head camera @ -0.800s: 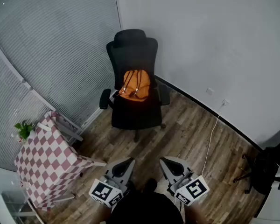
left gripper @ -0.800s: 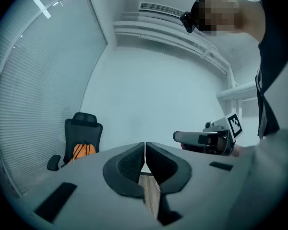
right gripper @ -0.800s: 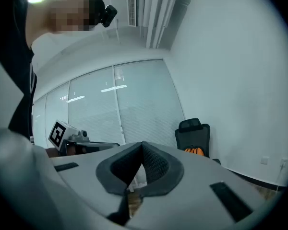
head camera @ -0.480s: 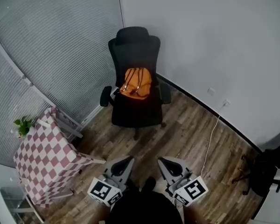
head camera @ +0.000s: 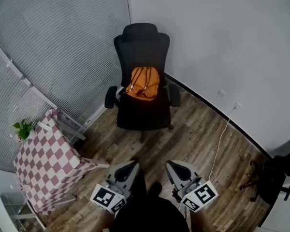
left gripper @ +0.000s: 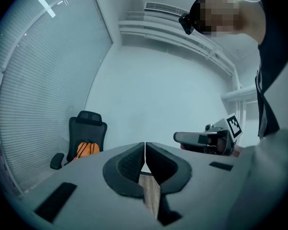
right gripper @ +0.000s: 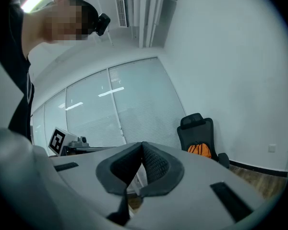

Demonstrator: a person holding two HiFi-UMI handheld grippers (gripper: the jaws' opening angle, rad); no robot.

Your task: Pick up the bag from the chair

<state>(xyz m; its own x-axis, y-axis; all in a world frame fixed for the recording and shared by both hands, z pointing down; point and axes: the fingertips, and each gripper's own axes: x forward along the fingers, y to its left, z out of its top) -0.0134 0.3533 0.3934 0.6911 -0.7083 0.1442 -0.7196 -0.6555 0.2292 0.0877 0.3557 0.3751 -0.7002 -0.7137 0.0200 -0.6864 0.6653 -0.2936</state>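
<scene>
An orange bag with dark straps leans against the backrest of a black office chair in the room's corner. It also shows small in the left gripper view as the orange bag and in the right gripper view as the orange bag. My left gripper and right gripper are held low near my body, well short of the chair. Both are shut with nothing between the jaws. The left gripper and right gripper point across the room.
A small table with a red-and-white checked cloth and a green plant stands at the left. Blinds cover the left wall. A white cable runs from a wall socket down to the wood floor. Another dark chair base stands at the right edge.
The view has shifted slightly, with the chair and bag now a little higher and to the right in the frame. Both grippers stay low and shut.
</scene>
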